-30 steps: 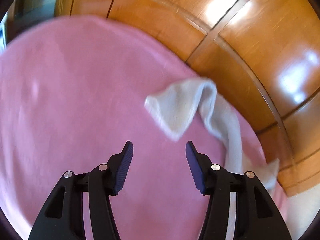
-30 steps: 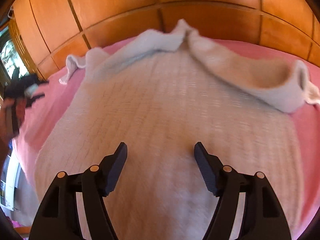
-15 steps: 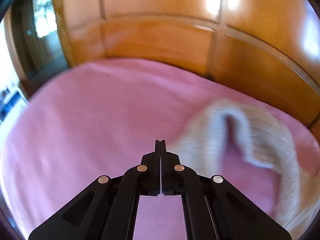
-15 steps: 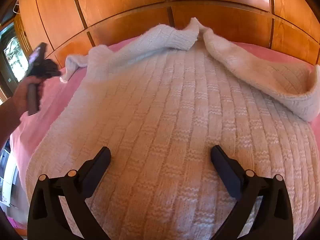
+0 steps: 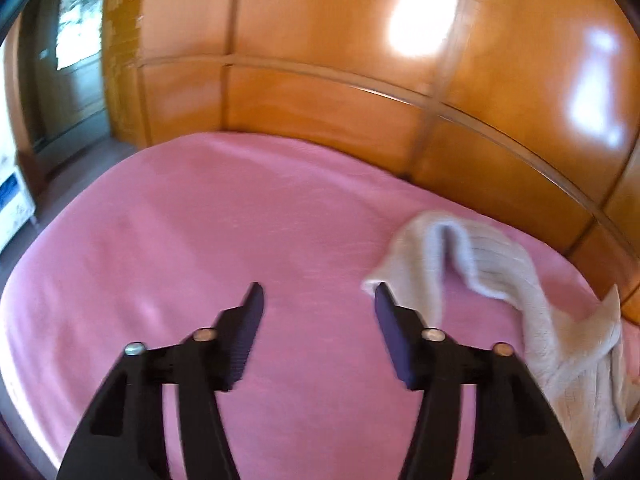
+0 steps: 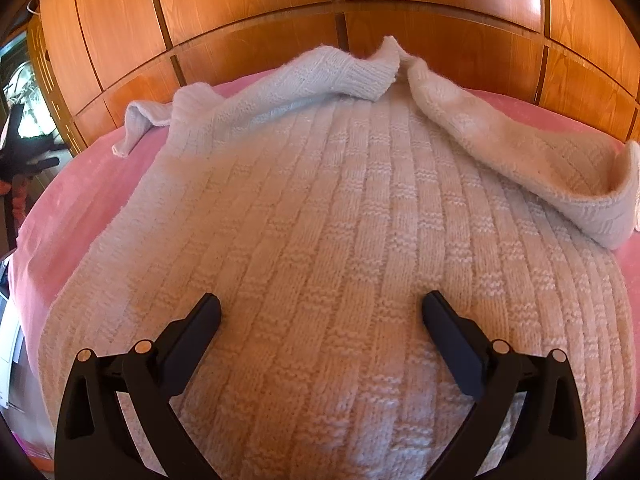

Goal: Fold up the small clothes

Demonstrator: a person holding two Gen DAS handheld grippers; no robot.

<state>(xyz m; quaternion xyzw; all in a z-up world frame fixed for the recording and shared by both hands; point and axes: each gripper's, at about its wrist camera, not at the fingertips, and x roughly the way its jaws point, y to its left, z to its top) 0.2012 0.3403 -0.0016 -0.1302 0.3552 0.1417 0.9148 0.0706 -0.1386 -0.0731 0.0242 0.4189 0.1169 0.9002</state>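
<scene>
The left gripper [image 5: 318,296] has its 2 jaws apart, and they have just been opening; nothing is between them, only the pink bed cover [image 5: 208,240] shows in the gap. The white knitted sweater [image 5: 492,264] lies to the right of this gripper, and 1 sleeve end comes close beside the tip of the right finger, but I cannot tell if it touches, because the picture is blurred there. The right gripper [image 6: 322,306] is spread wide, and its jaws have just been opening too; its 2 fingers stand over the sweater [image 6: 340,220] with the knitted body between them, and the pads do not press on it. In the right wrist view the body of the sweater lies flat on the pink cover [image 6: 72,200], and the 2 sleeves lie folded across its far end, where they meet near the middle. The lower edge of the sweater is cut off by the picture border and partly hidden behind the gripper fingers. At the far left edge of this view the left gripper [image 6: 24,152] is seen as a dark shape with a bit of a hand, hard to make out. Behind the bed stands a shiny wooden panelled wall [image 6: 248,12]
</scene>
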